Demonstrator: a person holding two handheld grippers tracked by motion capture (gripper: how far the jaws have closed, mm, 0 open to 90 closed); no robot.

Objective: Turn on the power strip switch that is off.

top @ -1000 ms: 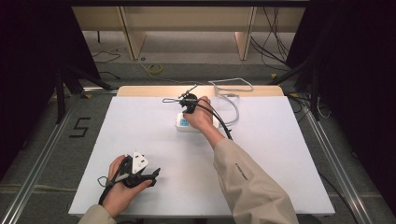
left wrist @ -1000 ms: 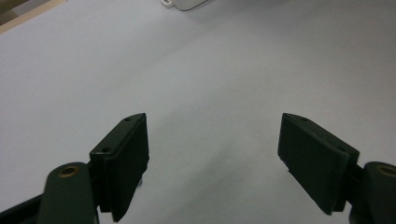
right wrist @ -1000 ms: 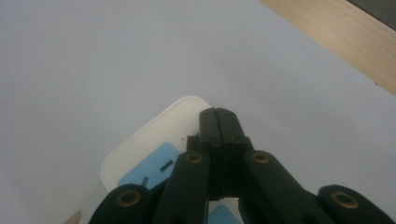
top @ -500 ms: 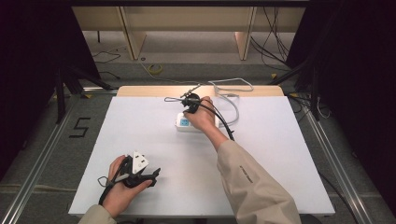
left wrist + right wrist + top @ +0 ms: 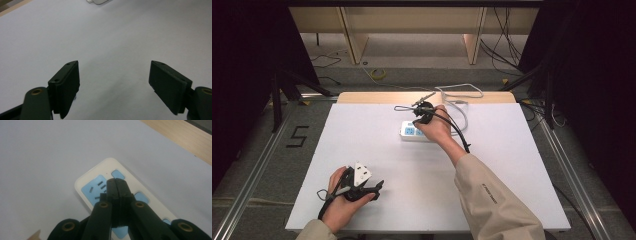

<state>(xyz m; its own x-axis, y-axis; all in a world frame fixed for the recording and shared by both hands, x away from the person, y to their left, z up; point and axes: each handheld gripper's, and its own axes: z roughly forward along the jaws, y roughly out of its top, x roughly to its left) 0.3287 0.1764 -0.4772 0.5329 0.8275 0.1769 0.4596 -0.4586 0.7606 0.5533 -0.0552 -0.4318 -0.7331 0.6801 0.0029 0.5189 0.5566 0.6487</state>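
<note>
Power strip [image 5: 416,132] lies flat near far edge of white table [image 5: 362,145], about midway along it; right gripper [image 5: 422,111], jaws pressed together on nothing, has drifted slightly toward far edge since a second ago, tips over blue socket panel [image 5: 96,191]; likely pressing a switch or lifting off; right forearm stretched forward, gripper angled down; left gripper [image 5: 371,186] unmoved near near-left corner, jaws spread wide, empty.

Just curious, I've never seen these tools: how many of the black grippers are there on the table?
2. The left gripper sits near the table's front-left edge, jaws open and empty. The right gripper is above the white power strip further back, jaws shut.
</note>
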